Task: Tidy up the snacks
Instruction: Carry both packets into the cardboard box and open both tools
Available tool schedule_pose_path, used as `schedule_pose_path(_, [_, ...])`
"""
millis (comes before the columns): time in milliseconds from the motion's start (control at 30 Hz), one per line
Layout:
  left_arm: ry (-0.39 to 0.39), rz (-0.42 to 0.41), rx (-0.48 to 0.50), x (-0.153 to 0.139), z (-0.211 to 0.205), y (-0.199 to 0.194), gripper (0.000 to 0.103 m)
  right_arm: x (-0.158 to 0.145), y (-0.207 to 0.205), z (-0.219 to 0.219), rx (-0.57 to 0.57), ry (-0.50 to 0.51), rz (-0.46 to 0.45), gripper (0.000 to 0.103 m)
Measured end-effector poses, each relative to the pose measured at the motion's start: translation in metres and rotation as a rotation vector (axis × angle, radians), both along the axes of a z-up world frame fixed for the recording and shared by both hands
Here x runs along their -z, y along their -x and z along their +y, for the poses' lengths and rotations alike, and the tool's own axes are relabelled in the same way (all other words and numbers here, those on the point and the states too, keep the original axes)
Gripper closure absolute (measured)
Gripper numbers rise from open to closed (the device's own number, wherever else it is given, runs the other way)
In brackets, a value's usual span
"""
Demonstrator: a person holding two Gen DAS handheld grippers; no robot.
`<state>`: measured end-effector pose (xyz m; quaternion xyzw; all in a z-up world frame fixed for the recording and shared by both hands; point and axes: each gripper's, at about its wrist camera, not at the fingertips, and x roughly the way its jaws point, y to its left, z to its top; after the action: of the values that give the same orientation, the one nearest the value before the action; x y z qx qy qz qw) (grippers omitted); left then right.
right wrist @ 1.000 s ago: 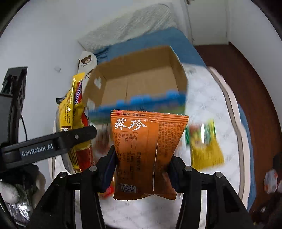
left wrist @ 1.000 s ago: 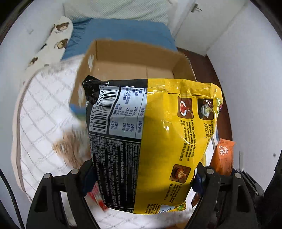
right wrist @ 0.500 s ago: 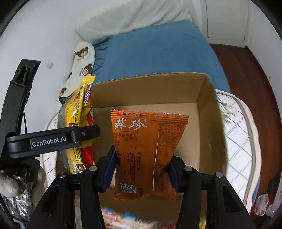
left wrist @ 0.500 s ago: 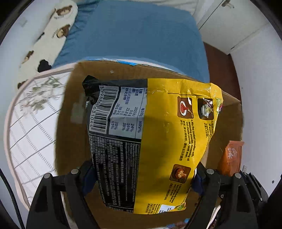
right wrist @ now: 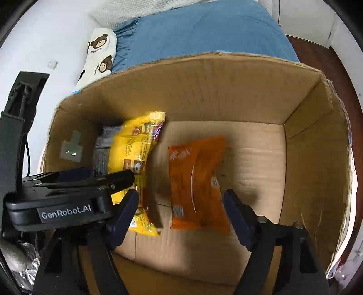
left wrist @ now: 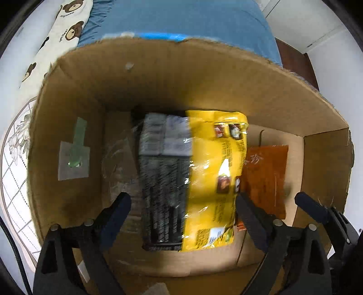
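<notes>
Half a second ago each gripper clamped a packet over the box; both packets have since left the fingers and are down inside it, and both grippers have spread apart.

Left wrist view: the left gripper [left wrist: 182, 208] stands released, its jaws wide and touching nothing; between and beyond them the noodle bag [left wrist: 192, 179] sits in the box [left wrist: 204, 74], blurred, its left half black with a grey-white label panel near the top, its right half glossy yellow with small picture squares and print; whether it rests flat on the floor cannot be told; just to its right, partly behind it, is the orange packet [left wrist: 265, 177], with pale characters near its top edge; a grey patch with a green strip [left wrist: 76, 156] is stuck to the left wall; beyond the box are a blue sheet [left wrist: 181, 18] and a bear-print pillow [left wrist: 65, 29].

Right wrist view: the right gripper [right wrist: 180, 211] is likewise released, jaws wide either side of the orange packet [right wrist: 197, 183], which lies on the box [right wrist: 226, 90] floor, puffed, with a small barcode near its lower edge; the noodle bag [right wrist: 133, 154] is to its left, near the left wall, yellow face toward the camera, a red and blue logo at its top; the left gripper [right wrist: 90, 179] crosses in front of it.
</notes>
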<state>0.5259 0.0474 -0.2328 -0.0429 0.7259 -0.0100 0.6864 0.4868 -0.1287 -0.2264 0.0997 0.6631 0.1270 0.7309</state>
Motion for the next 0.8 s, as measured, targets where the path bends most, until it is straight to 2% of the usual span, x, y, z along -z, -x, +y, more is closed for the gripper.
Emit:
schedule_pose_path(233, [-0.026,-0.061,-0.004,-0.017,-0.001,0.013,0.009,-0.015,0.015,-0.005,0.017,0.039,-0.020,0.023])
schedule_pose_path(567, [-0.057,-0.221,0.021,-0.079,-0.013,0.079,0.009,-0.055,0.051,-0.010,0.051,0.103,-0.094,0.023])
schedule_pose_path(800, [-0.055,-0.349,0.032,-0.131,-0.016,0.121,0.009,-0.094,0.087,-0.014,0.073,0.151,-0.195,0.023])
